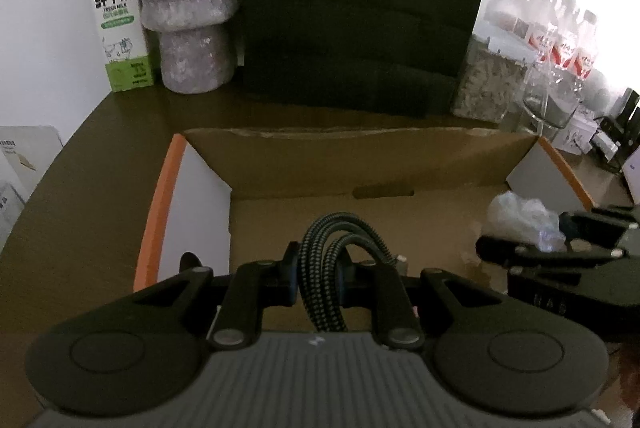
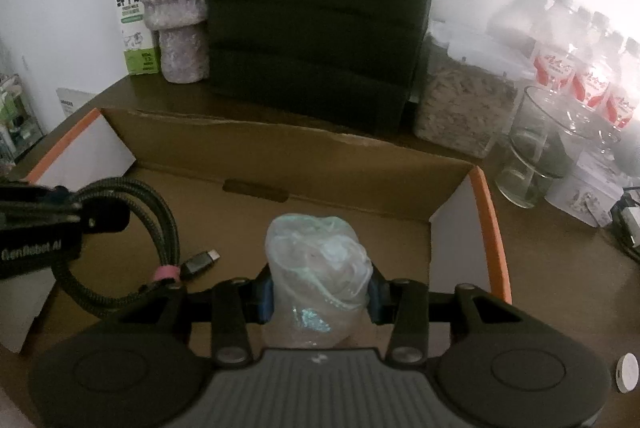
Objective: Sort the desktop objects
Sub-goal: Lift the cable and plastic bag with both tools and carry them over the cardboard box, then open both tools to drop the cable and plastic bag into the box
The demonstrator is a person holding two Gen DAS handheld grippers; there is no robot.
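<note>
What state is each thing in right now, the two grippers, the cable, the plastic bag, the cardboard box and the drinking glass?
Left gripper: shut on the cable.
Black braided cable: coiled, held above the box.
Right gripper: closed on the bag.
Crumpled clear plastic bag: bunched, held above the box.
Brown cardboard box: open, flaps up.
Clear drinking glass: upright, looks empty.

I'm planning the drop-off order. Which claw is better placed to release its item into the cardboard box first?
Either, roughly; slightly the right claw: its plastic bag hangs over bare box floor, and the left claw's cable dangles beside.
</note>
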